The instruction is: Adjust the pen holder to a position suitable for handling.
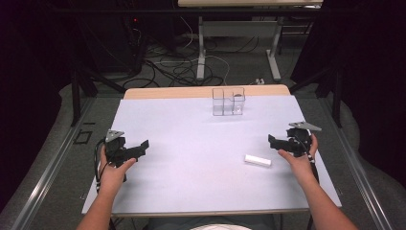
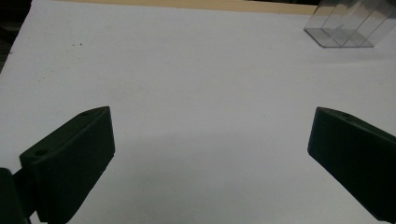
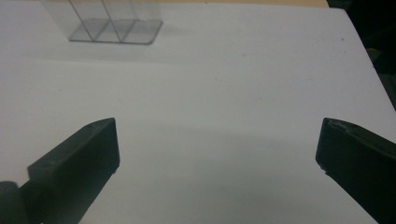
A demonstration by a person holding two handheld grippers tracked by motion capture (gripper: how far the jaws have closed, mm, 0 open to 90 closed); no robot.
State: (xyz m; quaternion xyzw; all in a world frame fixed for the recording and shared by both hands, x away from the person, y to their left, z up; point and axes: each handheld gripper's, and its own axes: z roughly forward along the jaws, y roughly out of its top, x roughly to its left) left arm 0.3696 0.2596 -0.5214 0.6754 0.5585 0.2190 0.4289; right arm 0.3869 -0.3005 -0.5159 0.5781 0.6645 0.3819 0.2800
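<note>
- High view: we hold the left gripper [image 1: 136,149] and right gripper [image 1: 276,142] wide open and empty over the white table [image 1: 191,143]; the white stick [image 1: 258,160] lies just beside the right one, the clear divided box [image 1: 228,101] near the far edge
- Left gripper view: jaws spread, nothing between; the box [image 2: 348,25] sits far right, so we have open room ahead
- Right gripper view: jaws gaping, bare sheet between; we should turn down toward the stick, squarely across its width, minding the near right edge

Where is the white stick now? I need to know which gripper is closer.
In the high view the white stick lies flat on the table's right side, just left of the right gripper, nearer than the clear box.
</note>
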